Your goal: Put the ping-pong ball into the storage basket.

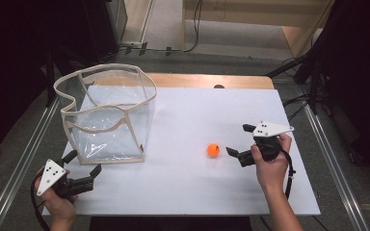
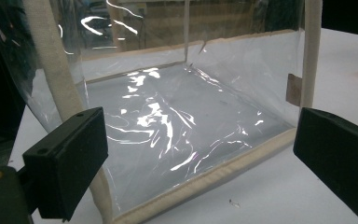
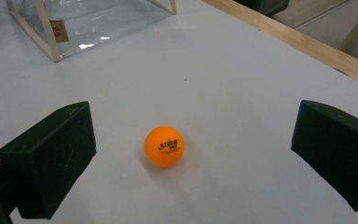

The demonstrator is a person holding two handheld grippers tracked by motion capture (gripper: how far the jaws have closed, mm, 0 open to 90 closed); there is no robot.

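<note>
Reach for the ball: your right gripper (image 1: pixel 237 140) is lined up on the orange ball (image 1: pixel 213 149), jaws wide and empty.

From that gripper the ball lies at about 9 o'clock in the high view, near but not touching; in the right gripper view it sits on the white table (image 1: pixel 188 115) between and just ahead of the jaws. The next move, I judge, calls for easing forward until the ball is centred, then closing gently, since it may roll. Your left gripper (image 1: pixel 83 162), also wide and empty, waits just short of the clear bag (image 1: pixel 107 113) at its 1 o'clock.
</note>
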